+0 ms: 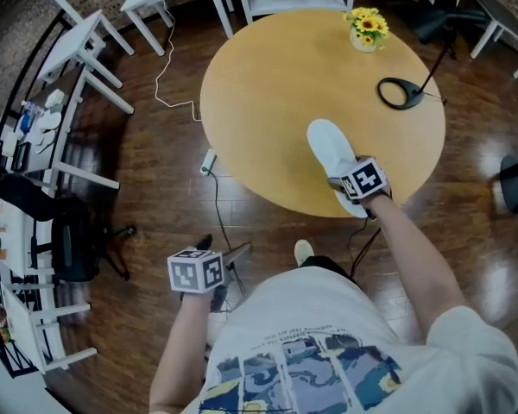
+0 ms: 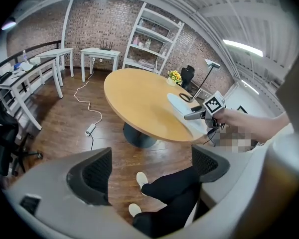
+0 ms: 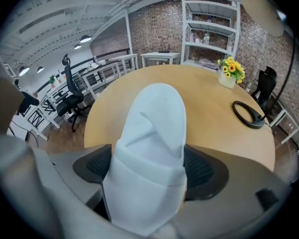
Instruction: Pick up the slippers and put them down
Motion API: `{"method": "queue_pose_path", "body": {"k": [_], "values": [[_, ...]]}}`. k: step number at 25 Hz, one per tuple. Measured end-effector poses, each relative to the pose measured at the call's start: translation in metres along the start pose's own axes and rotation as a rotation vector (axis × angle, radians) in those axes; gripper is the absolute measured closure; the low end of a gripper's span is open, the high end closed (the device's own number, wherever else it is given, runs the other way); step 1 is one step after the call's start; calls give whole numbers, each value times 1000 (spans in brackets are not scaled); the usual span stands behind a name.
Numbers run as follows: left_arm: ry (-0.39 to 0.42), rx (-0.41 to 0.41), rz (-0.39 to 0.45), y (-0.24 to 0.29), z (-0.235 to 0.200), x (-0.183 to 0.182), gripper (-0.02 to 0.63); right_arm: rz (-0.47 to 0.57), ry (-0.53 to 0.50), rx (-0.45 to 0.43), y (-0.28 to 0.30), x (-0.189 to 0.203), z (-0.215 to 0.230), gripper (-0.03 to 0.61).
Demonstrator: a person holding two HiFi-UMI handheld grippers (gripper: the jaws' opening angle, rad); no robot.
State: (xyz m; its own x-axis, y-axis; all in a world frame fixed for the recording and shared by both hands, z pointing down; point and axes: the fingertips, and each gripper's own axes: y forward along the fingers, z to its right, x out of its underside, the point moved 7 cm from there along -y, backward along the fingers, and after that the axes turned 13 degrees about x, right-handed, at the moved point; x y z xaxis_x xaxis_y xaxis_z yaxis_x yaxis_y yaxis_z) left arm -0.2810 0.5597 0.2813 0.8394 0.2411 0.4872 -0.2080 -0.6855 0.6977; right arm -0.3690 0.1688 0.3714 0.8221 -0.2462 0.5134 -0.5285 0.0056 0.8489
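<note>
The slipper point(image 3: 153, 128) looks light and soft; the right gripper point(image 3: 148, 169) squeezes its near end at the table's point(image 1: 268, 93) five o'clock edge. The left gripper point(image 2: 149, 171) hangs empty, jaws apart.

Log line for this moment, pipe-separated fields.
right claw: shut on white slipper, at round table near edge | left claw: open, empty, off the table

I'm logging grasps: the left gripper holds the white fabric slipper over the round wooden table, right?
No, the right gripper holds the white fabric slipper over the round wooden table; the right gripper view shows its jaws closed on it.
</note>
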Motion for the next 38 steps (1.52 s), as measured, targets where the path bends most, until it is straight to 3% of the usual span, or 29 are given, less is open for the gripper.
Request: {"method": "queue_pose_path", "body": {"k": [6,13,22,26,31,38], "values": [[53,49,-5,-33,13,57,114,54,74,65,-81,48,-24,112],[157,128,-103,-41,29,125,114,75,177,167,-180,134,-47,114],[307,252,-246,9,124,145,114,-11,365,323,-273,293,10,115],[362,264,-318,59,163,134,114,-49,446,368,-280,363,60,117],[394,259,-434,158,224,126,114,-110,592,384,-264,467,132,118],[510,284,-658,319,317,146,114,-202,725,392,-183,612,224,123]]}}
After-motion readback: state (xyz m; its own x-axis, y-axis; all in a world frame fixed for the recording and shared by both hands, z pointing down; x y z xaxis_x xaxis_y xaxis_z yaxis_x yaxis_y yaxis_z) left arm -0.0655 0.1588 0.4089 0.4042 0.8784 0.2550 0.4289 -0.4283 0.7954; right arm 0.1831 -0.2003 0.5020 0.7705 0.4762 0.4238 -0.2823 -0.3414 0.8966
